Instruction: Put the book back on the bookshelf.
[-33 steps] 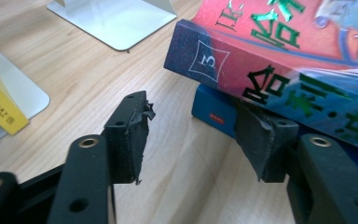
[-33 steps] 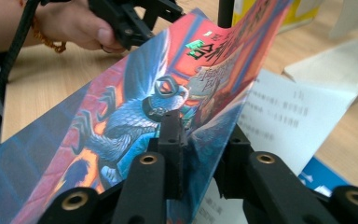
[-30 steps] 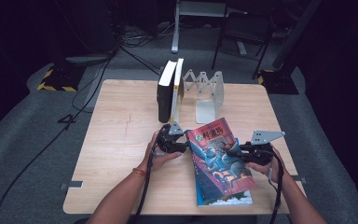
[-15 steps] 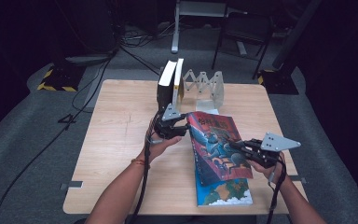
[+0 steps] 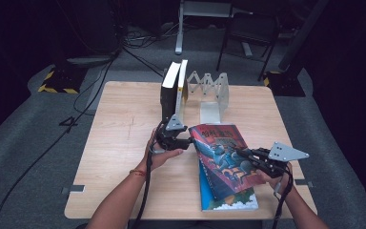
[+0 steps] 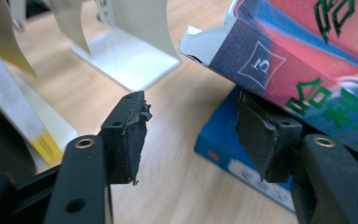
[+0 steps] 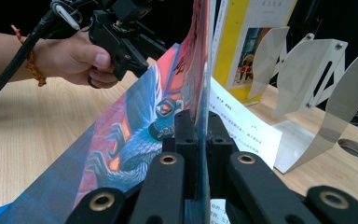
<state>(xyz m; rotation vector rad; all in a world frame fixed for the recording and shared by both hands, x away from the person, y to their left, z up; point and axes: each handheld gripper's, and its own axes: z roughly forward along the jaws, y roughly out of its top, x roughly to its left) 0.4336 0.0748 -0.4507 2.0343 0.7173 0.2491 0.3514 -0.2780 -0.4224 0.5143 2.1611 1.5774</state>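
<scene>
A red-and-blue illustrated book [image 5: 224, 152] is tilted up off a blue book [image 5: 228, 200] that lies flat near the table's front edge. My right gripper [image 5: 248, 155] is shut on the tilted book's front cover [image 7: 135, 144], which stands on edge between its pads [image 7: 198, 126]. My left gripper [image 5: 187, 142] is at the book's far left corner. Its jaws have just been opening and now stand apart [image 6: 191, 135]. One pad sits under the book's spine corner [image 6: 307, 51], above the blue book [image 6: 219, 140], and nothing is pinched.
Two upright books [image 5: 174, 93] lean at the back of the wooden table [image 5: 124, 124], beside a folding metal bookend rack [image 5: 209, 90]. One bookend foot [image 6: 135, 51] lies just beyond the left gripper. A white page [image 7: 242, 126] shows behind the held cover.
The red-and-blue book has tilted up from lying flatter on the blue book. My left gripper moved away from me and its jaws parted. My right gripper shifted right with the cover.
</scene>
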